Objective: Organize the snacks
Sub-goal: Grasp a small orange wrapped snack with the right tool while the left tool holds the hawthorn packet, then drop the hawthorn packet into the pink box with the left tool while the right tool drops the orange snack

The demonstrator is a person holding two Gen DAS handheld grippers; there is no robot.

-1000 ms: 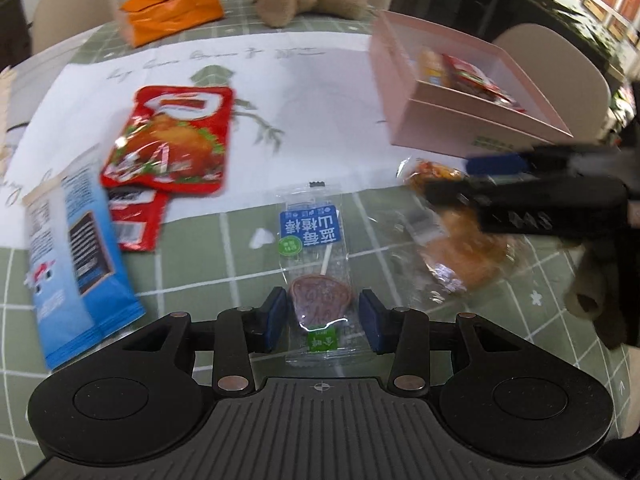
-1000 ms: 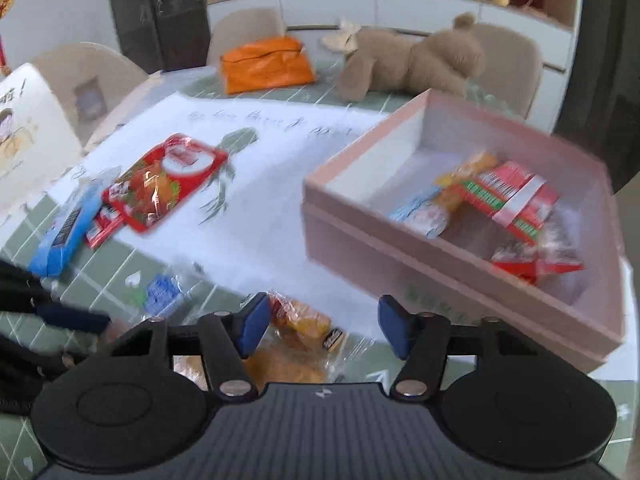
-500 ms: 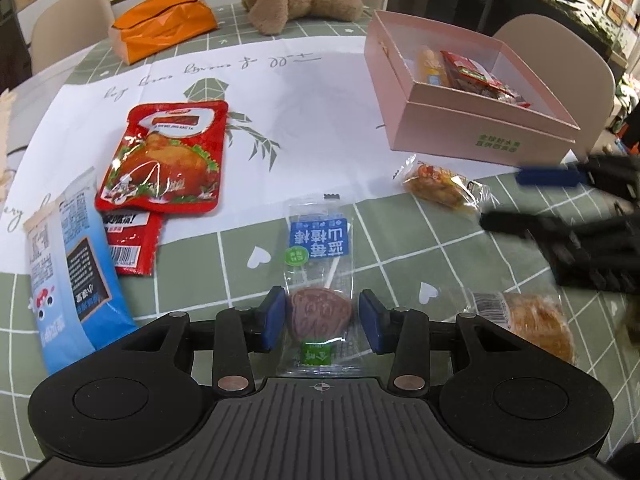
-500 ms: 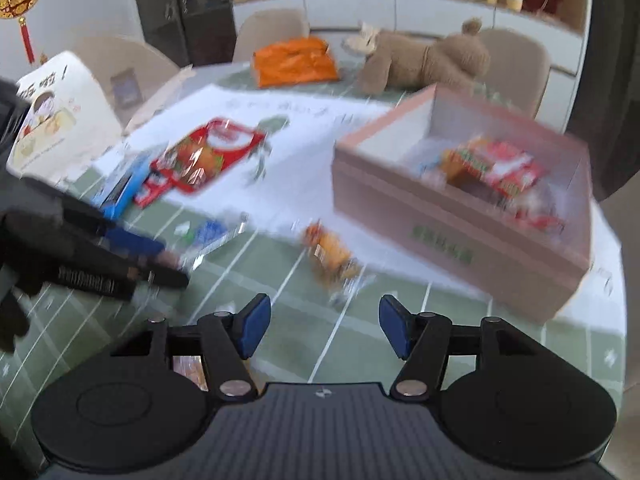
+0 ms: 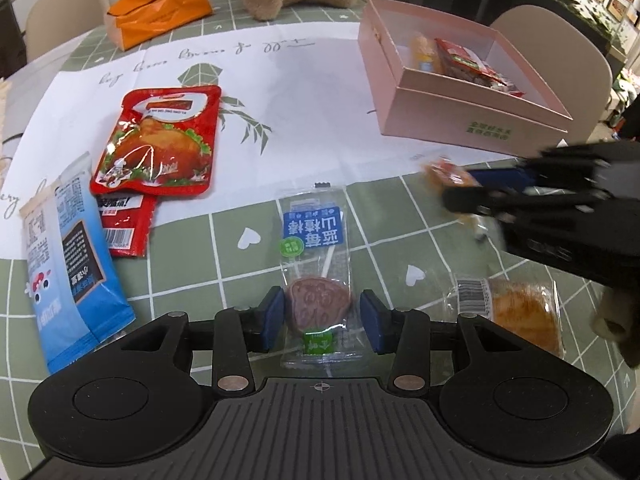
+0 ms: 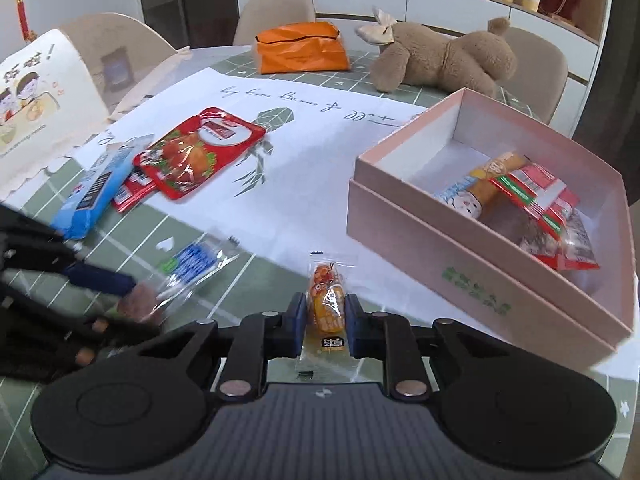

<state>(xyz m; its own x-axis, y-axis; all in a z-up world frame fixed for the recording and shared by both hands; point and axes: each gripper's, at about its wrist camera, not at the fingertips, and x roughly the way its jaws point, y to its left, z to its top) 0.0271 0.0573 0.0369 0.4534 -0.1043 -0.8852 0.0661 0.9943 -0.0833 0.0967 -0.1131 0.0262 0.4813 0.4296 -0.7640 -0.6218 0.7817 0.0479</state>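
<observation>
Since half a second ago the right gripper (image 6: 322,330) has come forward across the table and clenched its 2 blue pads on the small orange snack packet (image 6: 327,307), which sits upright between them just in front of the pink box (image 6: 472,276). Seen from the left wrist, that gripper (image 5: 460,191) now reaches in from the right, its tips at the orange packet (image 5: 444,172) near the box's front corner.

Meanwhile the left gripper (image 5: 322,320) has kept its place, its pads spread on either side of the lollipop packet (image 5: 316,264), which lies flat on the green checked cloth (image 5: 192,256) with a gap on each side of the purple sweet; the pads are not pressing it.

Inside the pink box (image 5: 452,120) lie several wrapped snacks already. To the left on the white paper sheet (image 5: 280,88) rests the red chicken pouch (image 5: 158,140), overlapping a smaller red sachet (image 5: 124,224), with the blue bag (image 5: 68,256) beside them. A wrapped pastry (image 5: 516,312) sits on the cloth to the right of the left gripper. At the far side of the table are an orange bag (image 6: 300,52) and a brown plush toy (image 6: 444,60)
</observation>
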